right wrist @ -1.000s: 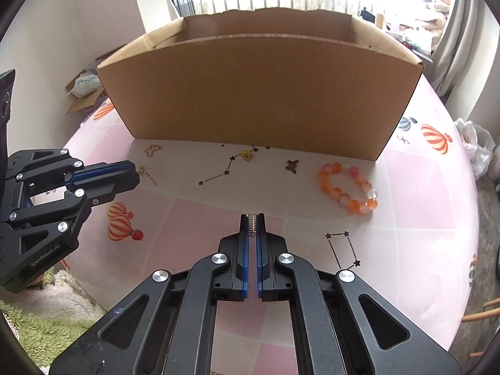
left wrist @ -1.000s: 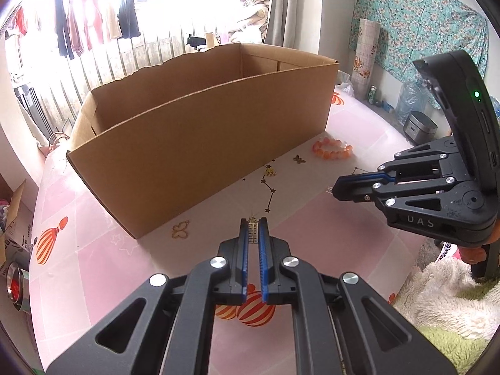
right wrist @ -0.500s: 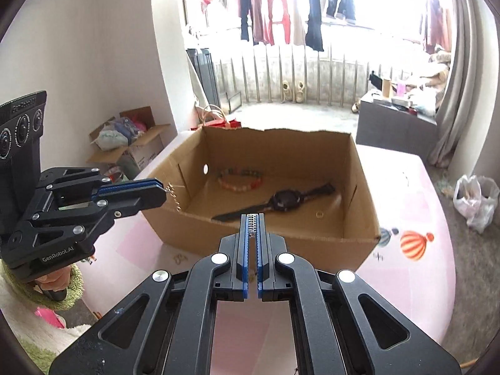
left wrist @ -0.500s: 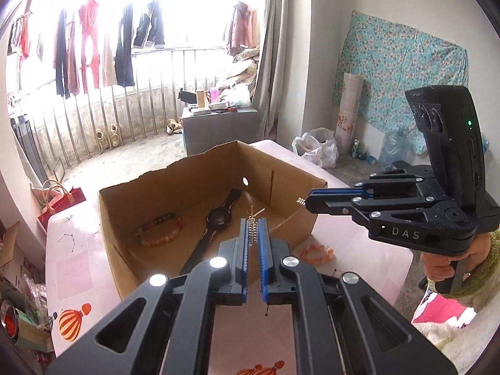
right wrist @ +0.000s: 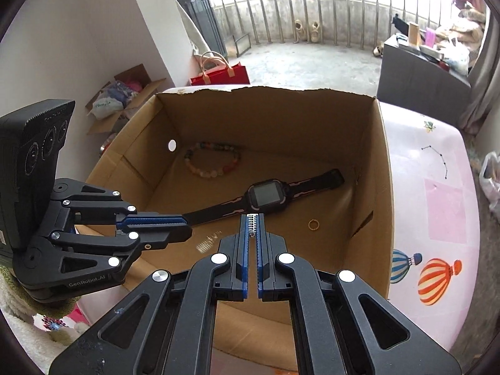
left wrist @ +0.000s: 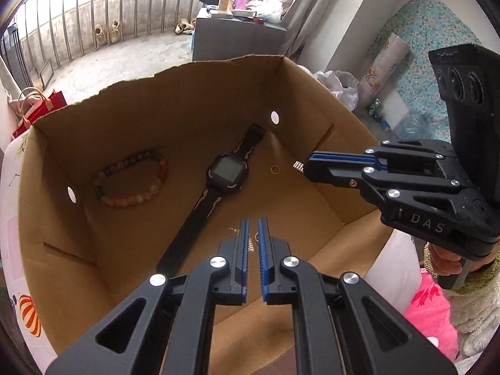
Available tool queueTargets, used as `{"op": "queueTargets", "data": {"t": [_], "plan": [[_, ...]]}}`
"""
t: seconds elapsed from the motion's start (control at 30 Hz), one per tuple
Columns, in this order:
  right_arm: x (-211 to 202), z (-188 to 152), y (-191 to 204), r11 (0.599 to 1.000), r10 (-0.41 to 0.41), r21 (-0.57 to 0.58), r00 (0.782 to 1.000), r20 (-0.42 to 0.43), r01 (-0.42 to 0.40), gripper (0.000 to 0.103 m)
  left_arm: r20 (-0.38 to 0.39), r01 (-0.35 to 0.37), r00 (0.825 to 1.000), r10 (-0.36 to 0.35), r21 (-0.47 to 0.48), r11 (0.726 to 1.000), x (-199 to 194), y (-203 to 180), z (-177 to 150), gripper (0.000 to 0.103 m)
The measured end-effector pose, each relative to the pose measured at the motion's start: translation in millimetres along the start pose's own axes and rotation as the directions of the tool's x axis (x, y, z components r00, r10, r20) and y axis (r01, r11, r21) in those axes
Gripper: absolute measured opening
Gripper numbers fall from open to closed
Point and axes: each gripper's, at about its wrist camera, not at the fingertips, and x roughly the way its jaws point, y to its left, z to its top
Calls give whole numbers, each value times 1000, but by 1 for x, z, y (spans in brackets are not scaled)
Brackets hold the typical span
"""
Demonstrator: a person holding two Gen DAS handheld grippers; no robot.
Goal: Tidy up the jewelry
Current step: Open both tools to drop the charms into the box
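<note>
Both grippers, left and right, are pinched shut on a thin chain's ends, so we can lower it into the box untangled.

Daylit balcony railing, grey cabinet, white wall.

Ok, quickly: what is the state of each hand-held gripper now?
Left hand-held gripper: closed, pinching a thin chain.
Right hand-held gripper: closed, pinching a chain end.

The left gripper is held pointing steeply down at lower centre, jaws closed. The right gripper, likewise closed, is angled downward at lower centre.
</note>
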Motion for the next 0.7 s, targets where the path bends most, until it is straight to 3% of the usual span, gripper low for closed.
{"op": "queueTargets", "data": {"t": [0.1, 0.3, 0.63, 0.7], "plan": [[4, 2, -5, 1000, 2, 3, 1000, -1, -2, 6, -28, 1, 1000, -2, -37, 999, 5, 6, 3, 13], [-1, 2, -14, 999, 15, 37, 1000, 22, -16, 6, -1, -4, 1000, 4, -70, 998, 0, 13, 5, 15], [-53, -5, -17, 996, 14, 82, 987, 158, -27, 10, 149, -30, 988, 37, -49, 998, -44, 15, -6, 15], [-70, -14, -13, 995, 24, 87, 980, 197, -42, 17, 193, -35, 980, 42, -40, 999, -61, 15, -16, 15]]}}
